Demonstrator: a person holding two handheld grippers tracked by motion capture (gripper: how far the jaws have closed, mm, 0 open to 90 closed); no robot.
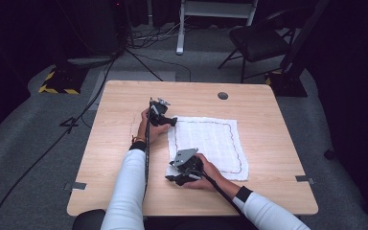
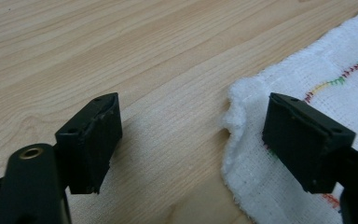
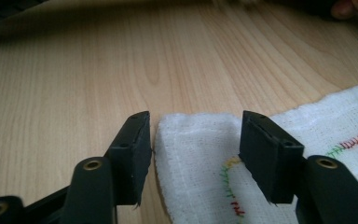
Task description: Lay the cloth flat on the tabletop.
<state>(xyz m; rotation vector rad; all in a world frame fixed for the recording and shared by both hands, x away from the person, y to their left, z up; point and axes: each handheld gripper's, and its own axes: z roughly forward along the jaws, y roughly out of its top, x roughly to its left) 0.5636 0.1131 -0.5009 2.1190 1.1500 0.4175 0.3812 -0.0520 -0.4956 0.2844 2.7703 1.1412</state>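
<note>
Right gripper (image 3: 193,140) jaws straddle the cloth (image 3: 196,154) corner, unclamped.

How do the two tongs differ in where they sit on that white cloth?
The left tongs sit at the far left corner of the white cloth; the right tongs sit at its near left corner. The left tongs straddle the cloth's edge, with bare table between the jaws; the right tongs have the corner itself between them. Both are open and low, gripping nothing.

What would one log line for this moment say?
left tool: open, at cloth far corner | right tool: open, around near corner | cloth: flat on table
</note>
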